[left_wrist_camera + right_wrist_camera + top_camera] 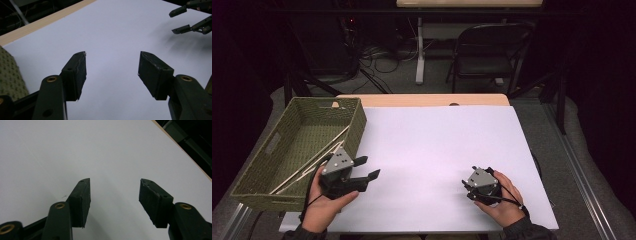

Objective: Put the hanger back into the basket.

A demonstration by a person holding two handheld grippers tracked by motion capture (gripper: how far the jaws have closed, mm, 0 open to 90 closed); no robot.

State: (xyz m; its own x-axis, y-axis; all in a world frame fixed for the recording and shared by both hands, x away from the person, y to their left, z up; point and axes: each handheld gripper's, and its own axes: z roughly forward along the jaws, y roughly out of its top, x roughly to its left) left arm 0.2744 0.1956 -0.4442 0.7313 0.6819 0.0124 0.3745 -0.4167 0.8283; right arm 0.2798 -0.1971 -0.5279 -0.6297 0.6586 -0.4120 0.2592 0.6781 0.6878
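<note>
Status: sticks (314, 160) are already lying in the green woven basket (357, 127), left side of the high view, slanting from its near left corner up toward its right wall. Looks like the drop-off is done; nothing else is on the white sheet (437, 145) covering the table (422, 99), so I judge little or nothing is left apart from pulling back.

Left claw (366, 168): lower left of the high view, just beside the basket's near right corner, jaws spread wide, nothing between them. Left gripper view confirms this: bare white sheet in the gap, pads (79, 72) clean, basket weave at the frame's left edge.

Right claw (468, 189): lower right of centre, well apart from the basket, resting low over the sheet. Right gripper view shows jaws wide apart, empty, touching nothing.
</note>
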